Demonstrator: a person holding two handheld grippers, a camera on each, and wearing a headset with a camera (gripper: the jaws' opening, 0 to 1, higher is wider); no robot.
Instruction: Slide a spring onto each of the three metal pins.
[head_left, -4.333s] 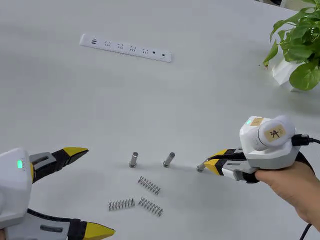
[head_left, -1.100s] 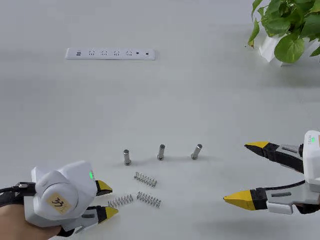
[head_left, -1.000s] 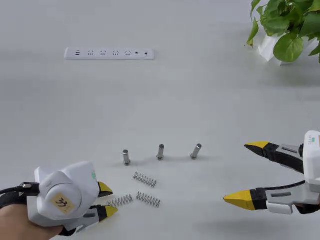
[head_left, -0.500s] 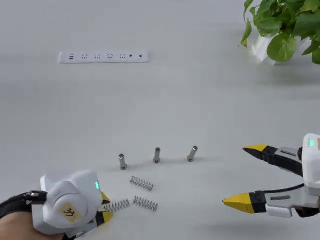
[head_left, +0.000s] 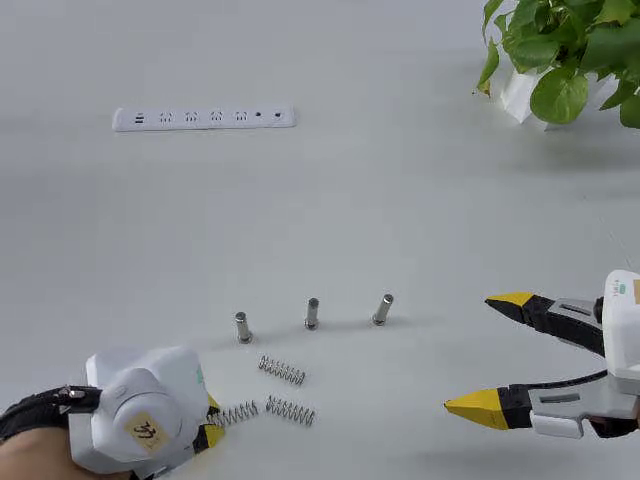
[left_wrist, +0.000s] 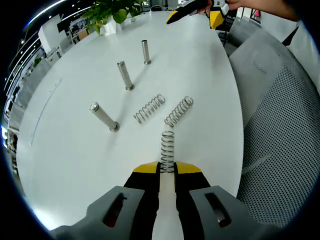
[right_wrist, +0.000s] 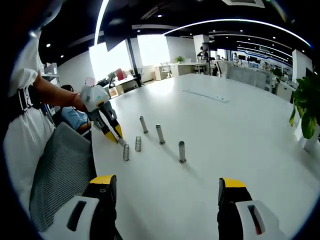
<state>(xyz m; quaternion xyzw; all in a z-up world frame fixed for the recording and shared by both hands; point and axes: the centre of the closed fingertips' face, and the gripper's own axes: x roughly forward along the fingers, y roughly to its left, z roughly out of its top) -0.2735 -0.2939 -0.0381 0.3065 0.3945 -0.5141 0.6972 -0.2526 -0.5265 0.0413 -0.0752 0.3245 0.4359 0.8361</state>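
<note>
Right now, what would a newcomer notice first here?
Three metal pins stand upright in a row on the white table, all bare. Nearer the person, the left gripper is shut on one spring; two other springs lie loose beside it. The right gripper hangs open.

A pale grey desk (head_left: 400, 200) is seen, its top plain and smooth. Toward the far side a white power strip (head_left: 203, 118) is laid flat, and at the far right a potted plant (head_left: 560, 60) is stood in a white pot. Nearer, three metal pins are set on end in a row, apart from one another: the left pin (head_left: 242, 327), the middle pin (head_left: 312, 313) and the right pin (head_left: 383, 309). Just in front of them three springs are laid on their sides. The first spring (head_left: 282, 371) is placed near the left and middle pins, and the second spring (head_left: 290, 410) nearer still. The third spring (head_left: 235, 412) is laid to its left, with one end caught between the tips of the left claw (head_left: 211, 420).
</note>
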